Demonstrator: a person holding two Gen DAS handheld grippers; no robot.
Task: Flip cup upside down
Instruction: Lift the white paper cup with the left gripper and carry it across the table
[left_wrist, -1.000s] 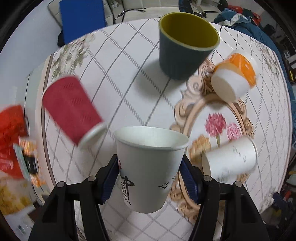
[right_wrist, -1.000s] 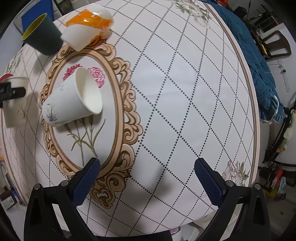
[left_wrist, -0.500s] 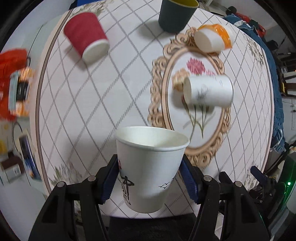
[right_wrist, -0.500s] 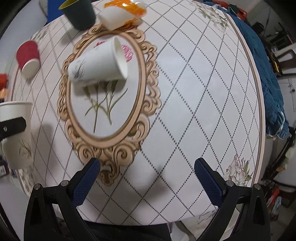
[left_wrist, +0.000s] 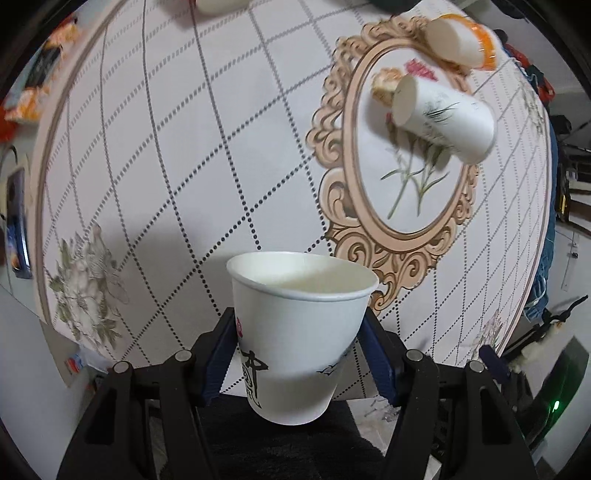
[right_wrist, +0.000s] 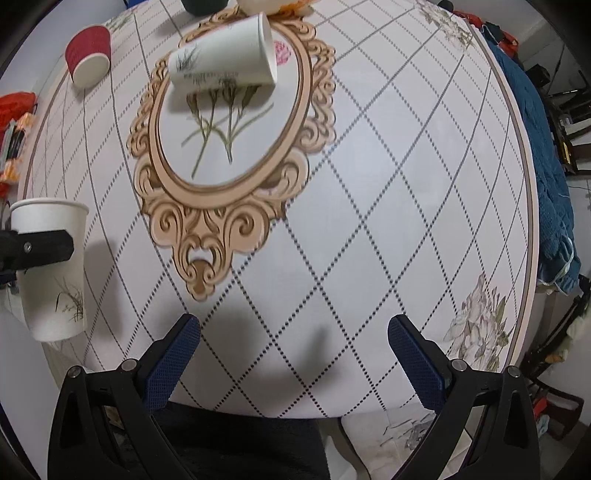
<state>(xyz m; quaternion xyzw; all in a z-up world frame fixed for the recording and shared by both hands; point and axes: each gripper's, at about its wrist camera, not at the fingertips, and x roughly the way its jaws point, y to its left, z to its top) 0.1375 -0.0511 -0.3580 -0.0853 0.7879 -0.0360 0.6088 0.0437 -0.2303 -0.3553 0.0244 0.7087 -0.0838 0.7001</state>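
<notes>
My left gripper (left_wrist: 299, 354) is shut on a white paper cup (left_wrist: 299, 332) with black calligraphy. The cup is upright, mouth up, held in the air above the near edge of the table. The same cup (right_wrist: 55, 273) and a left finger (right_wrist: 37, 247) show at the left of the right wrist view. My right gripper (right_wrist: 293, 350) is open and empty, over the near part of the table.
A second white cup (left_wrist: 443, 114) (right_wrist: 221, 59) lies on its side in the ornate oval of the tablecloth. An orange-and-white cup (left_wrist: 461, 44) lies on its side behind it. A red cup (right_wrist: 88, 55) stands upside down at the far left. The round table edge (right_wrist: 524, 184) curves at right.
My left gripper has lifted the white cup and pulled back toward the near table edge. The right gripper has also drawn back and stays open.
</notes>
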